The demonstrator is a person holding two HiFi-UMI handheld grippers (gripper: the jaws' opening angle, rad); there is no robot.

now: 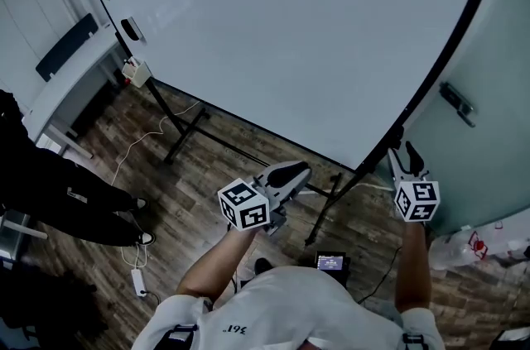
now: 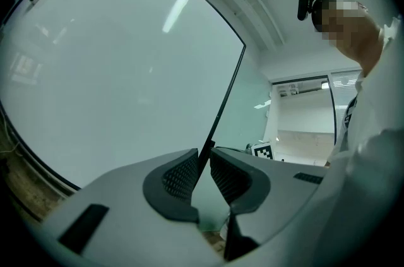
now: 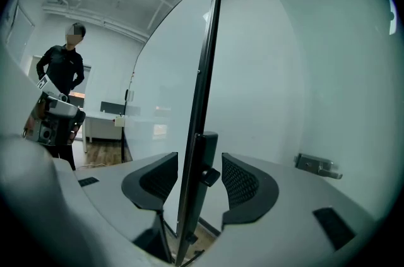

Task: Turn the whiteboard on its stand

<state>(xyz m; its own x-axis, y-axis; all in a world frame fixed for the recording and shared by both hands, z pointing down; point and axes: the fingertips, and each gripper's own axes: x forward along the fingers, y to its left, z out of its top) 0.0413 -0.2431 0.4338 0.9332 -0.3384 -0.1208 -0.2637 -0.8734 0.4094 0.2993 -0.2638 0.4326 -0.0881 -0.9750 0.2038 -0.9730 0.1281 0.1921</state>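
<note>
The large whiteboard (image 1: 290, 26) stands on a black wheeled stand (image 1: 186, 129) over a wooden floor. Its black right edge (image 3: 202, 89) and a clamp bracket (image 3: 207, 158) run upright between my right gripper's (image 3: 199, 177) jaws. The ribbed pads (image 3: 240, 180) stand a little apart from the edge on both sides, so the gripper is open around it. In the head view my right gripper (image 1: 402, 151) sits at the board's lower right corner. My left gripper (image 1: 298, 169) hovers below the board's bottom edge. Its jaws (image 2: 203, 161) show a narrow gap with nothing in it.
A person in black (image 1: 50, 191) stands at the left beside a white desk (image 1: 66, 79). A wall with a metal handle (image 1: 457, 103) lies close behind the board's right edge. A power strip (image 1: 138, 282), cables and a small device (image 1: 331, 261) lie on the floor.
</note>
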